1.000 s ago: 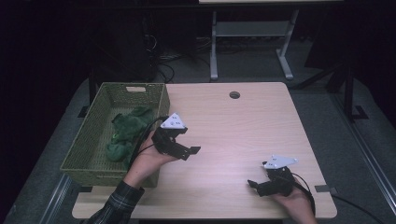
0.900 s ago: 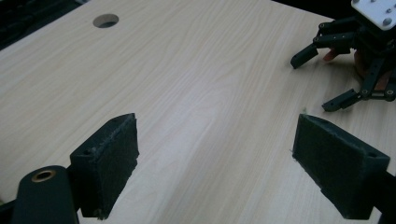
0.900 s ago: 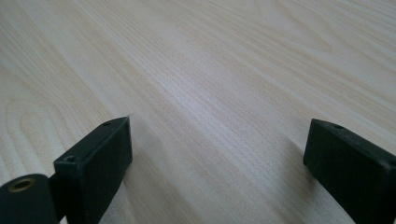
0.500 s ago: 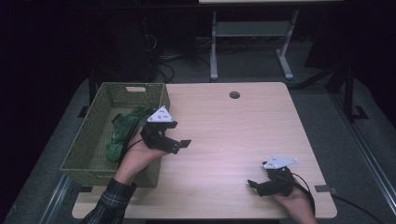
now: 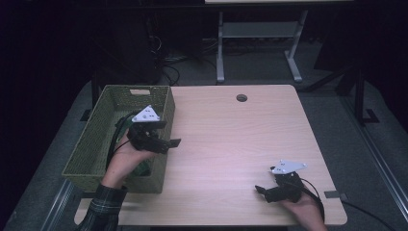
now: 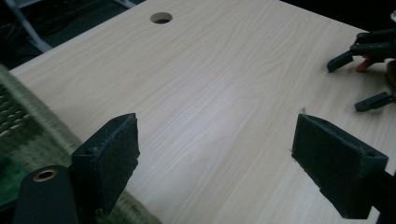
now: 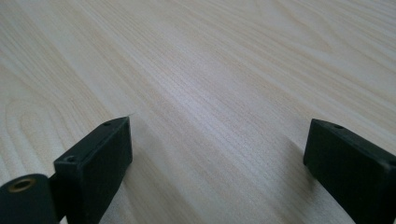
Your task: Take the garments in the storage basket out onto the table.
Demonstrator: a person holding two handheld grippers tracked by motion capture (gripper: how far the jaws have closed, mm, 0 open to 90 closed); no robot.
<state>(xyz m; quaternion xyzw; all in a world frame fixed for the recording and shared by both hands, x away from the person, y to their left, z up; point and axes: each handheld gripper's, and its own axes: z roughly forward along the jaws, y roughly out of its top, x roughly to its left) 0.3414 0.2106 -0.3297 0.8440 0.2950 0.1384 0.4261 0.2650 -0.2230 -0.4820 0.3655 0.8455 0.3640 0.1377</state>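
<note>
My left gripper (image 5: 166,135) hangs over the right wall of a green woven basket (image 5: 91,149) at the table's left edge. It points toward the table's middle. Its jaws stand wide open with nothing between them in the left gripper view (image 6: 215,154). Something green (image 5: 142,168) lies in the basket, mostly hidden by the hand. My right gripper (image 5: 262,191) rests low near the table's front right corner, open and empty, with bare wood between its jaws (image 7: 217,158). It also appears far off in the left gripper view (image 6: 366,70).
The light wooden table (image 5: 231,139) has a round cable hole (image 5: 241,97) near its far edge. A metal stand (image 5: 260,43) and cables stand on the dark floor behind. The basket's rim (image 6: 28,135) lies close under my left jaw.
My left gripper has moved left and back, from above the table beside the basket to over the basket's right wall. The right gripper has stayed put.
</note>
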